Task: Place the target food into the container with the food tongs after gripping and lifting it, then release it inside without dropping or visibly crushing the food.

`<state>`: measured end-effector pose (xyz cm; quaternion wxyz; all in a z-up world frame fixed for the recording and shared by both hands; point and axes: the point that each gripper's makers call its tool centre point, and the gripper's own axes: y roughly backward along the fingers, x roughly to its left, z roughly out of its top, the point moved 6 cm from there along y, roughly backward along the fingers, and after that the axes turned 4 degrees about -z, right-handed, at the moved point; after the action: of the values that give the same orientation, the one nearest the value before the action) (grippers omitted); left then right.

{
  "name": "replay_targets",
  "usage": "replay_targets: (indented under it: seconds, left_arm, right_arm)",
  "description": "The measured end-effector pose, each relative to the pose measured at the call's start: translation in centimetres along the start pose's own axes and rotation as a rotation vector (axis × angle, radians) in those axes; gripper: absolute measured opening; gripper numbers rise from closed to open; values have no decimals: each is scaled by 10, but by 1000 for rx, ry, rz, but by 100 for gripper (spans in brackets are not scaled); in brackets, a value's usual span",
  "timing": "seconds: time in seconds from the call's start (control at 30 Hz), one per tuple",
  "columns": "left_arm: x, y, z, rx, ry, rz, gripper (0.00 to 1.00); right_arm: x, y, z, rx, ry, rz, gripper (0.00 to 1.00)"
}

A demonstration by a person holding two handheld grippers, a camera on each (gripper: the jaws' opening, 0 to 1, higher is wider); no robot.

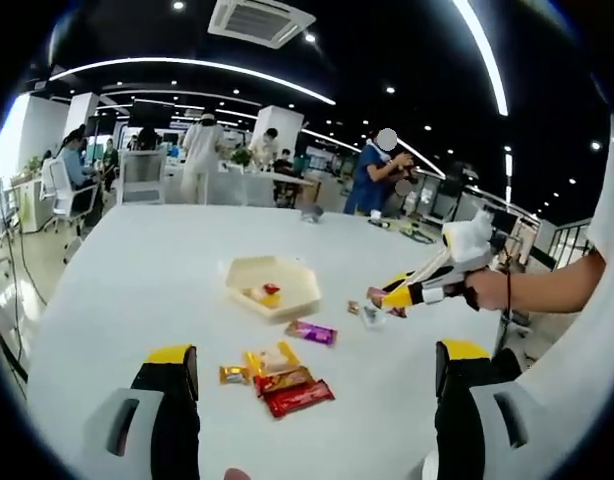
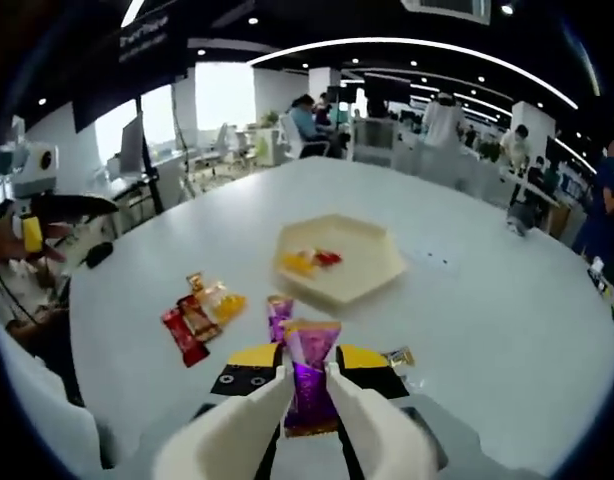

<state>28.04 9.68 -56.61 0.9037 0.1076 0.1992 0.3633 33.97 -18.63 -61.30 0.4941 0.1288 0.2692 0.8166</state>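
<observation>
A cream hexagonal tray [image 1: 292, 297] [image 2: 372, 270] sits mid-table with yellow and red pieces inside. My right gripper [image 2: 309, 378] is shut on a purple wrapped candy [image 2: 312, 350], held above the table on the near side of the tray. From the left gripper view, that right gripper [image 1: 385, 298] reaches in from the right, tip just right of the tray. My left gripper [image 1: 315, 355] is open with nothing between its jaws, above a cluster of wrapped candies [image 1: 279, 378] [image 2: 199, 312]. Another purple candy [image 1: 312, 333] [image 2: 279, 312] lies on the table.
The white table [image 1: 137, 280] is large and round-edged. A clear-wrapped sweet [image 2: 397, 357] lies near the right jaw. A hand holds the left gripper [image 2: 42, 205] at the far left edge. People, desks and chairs stand beyond the table.
</observation>
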Motion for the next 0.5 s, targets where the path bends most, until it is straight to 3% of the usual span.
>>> replay_targets:
  seconds: [0.2, 0.5]
  left_arm:
    - [-3, -4, 3, 10, -22, -47, 99]
    - [-8, -18, -2, 32, -29, -109, 99]
  right_arm:
    - [-2, 17, -1, -30, -61, -49, 20]
    - [-1, 42, -2, -66, -86, -108, 20]
